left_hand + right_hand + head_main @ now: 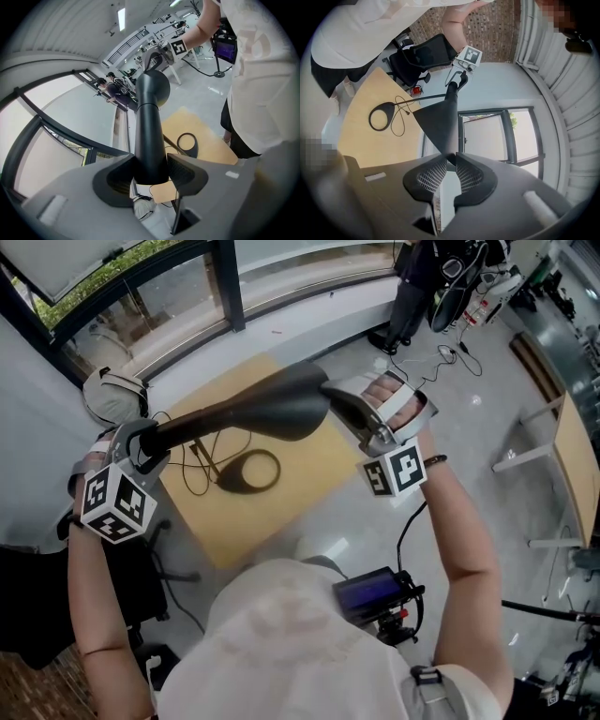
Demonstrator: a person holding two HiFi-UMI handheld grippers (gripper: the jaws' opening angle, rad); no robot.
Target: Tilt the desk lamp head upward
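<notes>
A black desk lamp has a long tapered head held above the wooden desk. Its ring-shaped base lies flat on that desk. My left gripper is shut on the narrow stem end of the head; in the left gripper view the stem fills the gap between the pads of the left gripper. My right gripper pinches the head's wide end. In the right gripper view the thin edge of the lamp head sits between the nearly closed pads of the right gripper.
A thin black cable loops over the desk beside the base. A white bag-like object lies by the window wall at the left. A black office chair stands near the desk. Folding tables stand at the right.
</notes>
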